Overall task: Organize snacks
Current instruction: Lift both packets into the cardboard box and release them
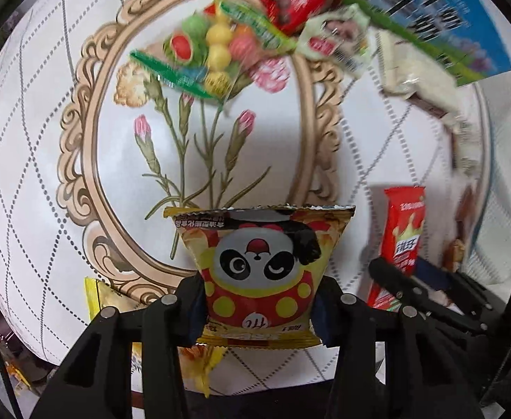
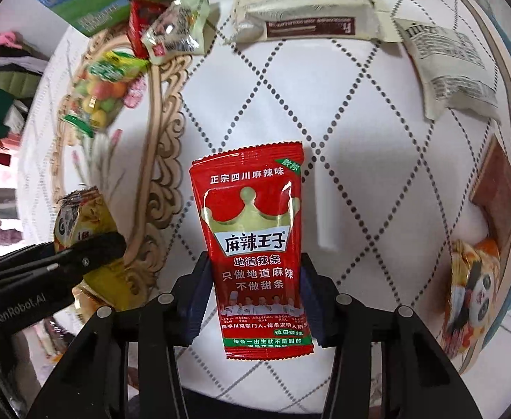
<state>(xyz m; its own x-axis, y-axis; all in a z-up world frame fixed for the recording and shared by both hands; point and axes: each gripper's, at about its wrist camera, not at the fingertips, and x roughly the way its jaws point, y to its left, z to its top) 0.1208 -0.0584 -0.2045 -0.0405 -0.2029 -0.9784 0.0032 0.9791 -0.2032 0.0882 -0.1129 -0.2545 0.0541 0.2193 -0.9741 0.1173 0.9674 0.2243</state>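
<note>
The left hand-held gripper [image 1: 260, 309] is closed on a yellow panda snack packet [image 1: 260, 269]; both pads press its lower sides and the packet stands clear above the tabletop [image 1: 39, 160], top edge away from the camera. The right hand-held gripper [image 2: 255, 298] is closed on a red spicy-strip packet [image 2: 255, 244], gripped at its lower half, likewise lifted off the surface. Each gripper shows in the other's view: the right at the lower right of the left view, the left at the lower left of the right view, just beside one another.

The tabletop is covered by a white cloth with dotted diamond lines and a printed oval frame with carnations [image 1: 199, 132]. At its far side lie a clear bag of coloured candy balls [image 1: 213, 56], a red triangular packet [image 1: 297, 0] and a pale green packet [image 1: 335, 38], the last two touching. A blue-and-green carton [image 1: 430, 17] stands behind them. A cream wrapped block [image 2: 301, 10] and a white pouch with printed text [image 2: 451, 70] lie near the carton. A second panda packet [image 2: 472, 289] lies at the right edge, beside what appears to be a brown packet [image 2: 500, 188], blurred. A yellow wrapper [image 1: 98, 300] lies under the left gripper.
</note>
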